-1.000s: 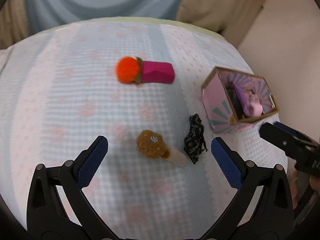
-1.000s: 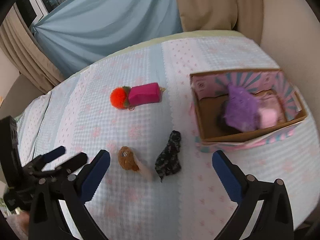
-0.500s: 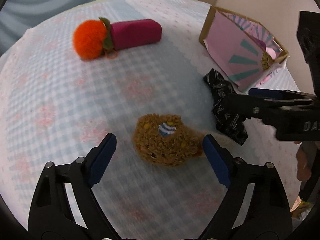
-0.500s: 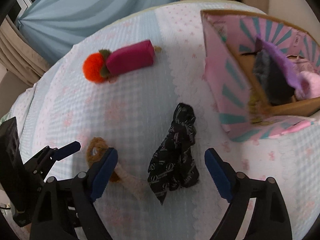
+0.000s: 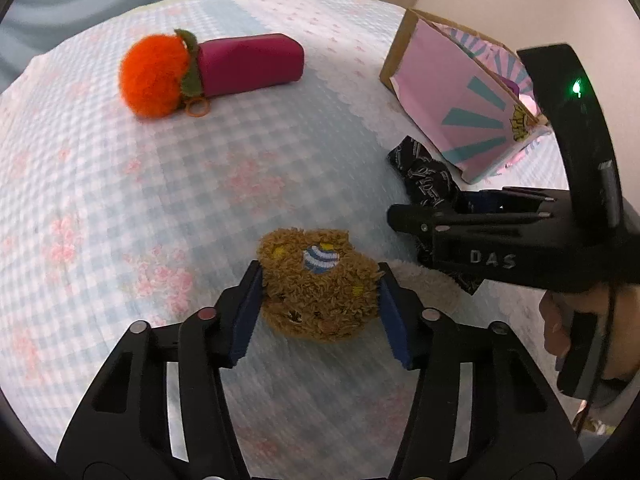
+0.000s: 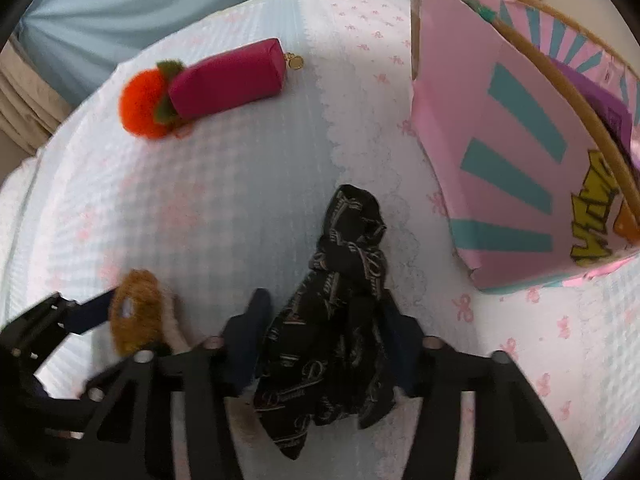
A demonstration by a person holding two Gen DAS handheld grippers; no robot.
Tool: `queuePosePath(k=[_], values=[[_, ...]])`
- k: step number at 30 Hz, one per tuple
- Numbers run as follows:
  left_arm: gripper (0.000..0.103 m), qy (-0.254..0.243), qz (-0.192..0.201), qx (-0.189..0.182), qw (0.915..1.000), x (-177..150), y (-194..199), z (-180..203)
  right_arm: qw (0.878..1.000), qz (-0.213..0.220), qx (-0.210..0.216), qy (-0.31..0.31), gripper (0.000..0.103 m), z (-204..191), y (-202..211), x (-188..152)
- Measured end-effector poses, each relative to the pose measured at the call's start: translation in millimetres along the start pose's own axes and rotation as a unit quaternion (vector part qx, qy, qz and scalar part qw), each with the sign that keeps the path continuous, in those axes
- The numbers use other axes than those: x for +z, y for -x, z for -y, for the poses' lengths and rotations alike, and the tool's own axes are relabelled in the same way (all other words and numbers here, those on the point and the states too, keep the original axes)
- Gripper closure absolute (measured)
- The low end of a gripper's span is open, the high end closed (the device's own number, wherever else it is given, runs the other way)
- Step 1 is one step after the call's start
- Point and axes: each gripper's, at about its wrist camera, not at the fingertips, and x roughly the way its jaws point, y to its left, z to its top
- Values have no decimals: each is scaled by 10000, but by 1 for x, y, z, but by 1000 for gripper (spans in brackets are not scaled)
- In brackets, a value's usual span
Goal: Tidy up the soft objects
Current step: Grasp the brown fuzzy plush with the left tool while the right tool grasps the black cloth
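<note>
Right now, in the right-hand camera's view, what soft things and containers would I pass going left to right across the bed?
Brown fuzzy toy → orange pom-pom → magenta pouch → black patterned cloth, between the right tongs → pink striped box.

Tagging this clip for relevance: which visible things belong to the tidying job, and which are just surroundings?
Job:
brown plush, between the left gripper fingers
black patterned cloth, between the right gripper fingers
orange pom-pom
magenta pouch
pink box

Surroundings:
checked bedcover
blue curtain
</note>
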Motion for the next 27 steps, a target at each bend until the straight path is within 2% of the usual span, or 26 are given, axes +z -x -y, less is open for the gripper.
queuePosePath(k=[2, 8, 17, 27], values=[[54, 10, -14, 38, 10000, 0, 1, 1, 9999, -7, -101, 105, 66, -1, 2, -1], [56, -5, -53, 216, 9998, 1, 3, 9, 9999, -70, -54, 148, 72, 0, 8, -1], [57, 95, 31, 423, 9991, 5, 23, 8, 9995, 61, 16, 294, 74, -5, 31, 2], [57, 268, 387, 805, 9956, 37, 85, 17, 9986, 392, 129, 324, 74, -1, 105, 22]])
